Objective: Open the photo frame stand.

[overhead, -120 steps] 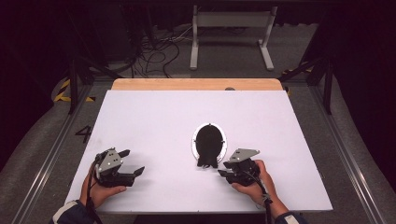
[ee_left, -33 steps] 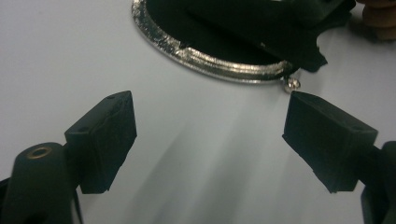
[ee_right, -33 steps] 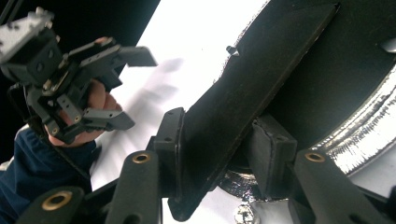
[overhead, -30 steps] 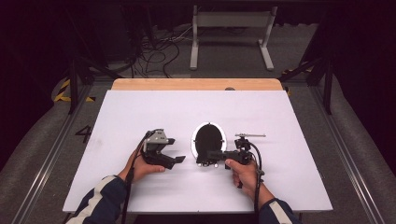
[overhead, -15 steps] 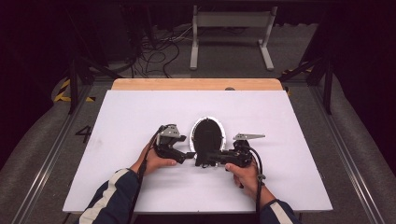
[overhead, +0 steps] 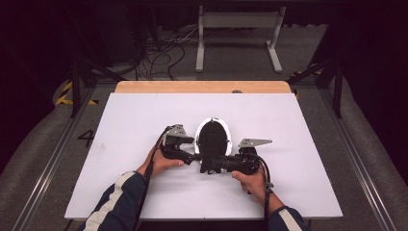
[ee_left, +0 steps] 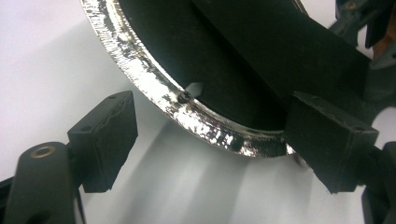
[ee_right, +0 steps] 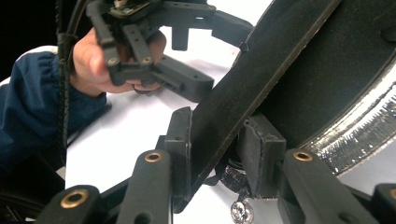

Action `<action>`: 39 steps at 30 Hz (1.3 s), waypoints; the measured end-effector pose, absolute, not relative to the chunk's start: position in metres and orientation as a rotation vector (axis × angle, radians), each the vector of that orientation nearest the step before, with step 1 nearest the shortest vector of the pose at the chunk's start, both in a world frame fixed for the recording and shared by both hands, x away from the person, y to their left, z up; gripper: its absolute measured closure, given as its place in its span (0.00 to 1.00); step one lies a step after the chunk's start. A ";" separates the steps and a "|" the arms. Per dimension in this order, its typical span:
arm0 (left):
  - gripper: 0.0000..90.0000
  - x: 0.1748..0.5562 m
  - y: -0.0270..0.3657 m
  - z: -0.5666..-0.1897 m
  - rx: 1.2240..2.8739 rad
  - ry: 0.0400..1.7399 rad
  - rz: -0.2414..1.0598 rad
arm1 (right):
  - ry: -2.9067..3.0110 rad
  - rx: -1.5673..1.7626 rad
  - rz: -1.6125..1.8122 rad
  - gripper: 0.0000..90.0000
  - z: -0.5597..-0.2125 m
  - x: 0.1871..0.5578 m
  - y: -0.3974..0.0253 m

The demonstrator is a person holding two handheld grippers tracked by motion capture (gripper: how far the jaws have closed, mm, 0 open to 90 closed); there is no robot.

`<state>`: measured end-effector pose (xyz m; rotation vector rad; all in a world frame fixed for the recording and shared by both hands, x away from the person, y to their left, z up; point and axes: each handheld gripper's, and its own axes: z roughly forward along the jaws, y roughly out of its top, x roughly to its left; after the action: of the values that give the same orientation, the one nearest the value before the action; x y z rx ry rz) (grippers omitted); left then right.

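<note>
Table (overhead: 144, 120): white top, wooden strip along far edge; bears everything below.
Sleeves (overhead: 118, 204): dark blue with a pale stripe, coming in from the near edge; left one also seen beyond the strap in the right gripper view (ee_right: 32, 107).
Pan (overhead: 212, 137): oval, black inside, shiny silver rim, lying on the table near its middle, between the two grippers; rim scuffed and bright in the left gripper view (ee_left: 154, 88), with a small screw on its inner edge.
Strap (ee_right: 252, 74): flat black band crossing over the pan's near end, slanting up to the right in the right gripper view; broad and dark across the pan in the left gripper view (ee_left: 280, 51).
Left gripper (overhead: 190, 155): held in the left hand (overhead: 161, 161), just left of the pan's near end, pointing right; jaws spread wide, one pad on bare table outside the rim (ee_left: 105, 140), the other at the rim's near edge below the strap; nothing pinched between them.
Right gripper (overhead: 216, 163): held in the right hand (overhead: 250, 180), at the pan's near end, pointing left toward the other gripper; jaws closed on the strap, one pad on each face (ee_right: 182, 140), pan rim just beside.
Grey plates: one on top of each gripper, left (overhead: 175, 130), right (overhead: 254, 142).
</note>
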<state>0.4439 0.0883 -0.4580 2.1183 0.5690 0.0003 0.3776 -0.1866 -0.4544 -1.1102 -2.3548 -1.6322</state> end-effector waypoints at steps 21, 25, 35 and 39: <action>0.52 0.447 0.094 -0.459 2.077 0.502 -0.099 | -2.401 -1.045 -1.622 0.75 -0.454 0.375 -0.190; 0.64 0.441 0.096 -0.451 2.043 0.459 -0.044 | -2.416 -1.085 -1.610 0.75 -0.454 0.375 -0.192; 0.72 0.422 0.092 -0.436 2.066 0.390 0.163 | -2.434 -1.101 -1.633 0.84 -0.447 0.371 -0.192; 0.74 0.417 0.091 -0.433 2.069 0.384 0.236 | -2.443 -1.099 -1.626 0.87 -0.446 0.369 -0.191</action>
<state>0.4166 0.0912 -0.4329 2.0689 0.3844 0.2364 0.3694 -0.1911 -0.4457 -1.0991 -2.4432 -1.6260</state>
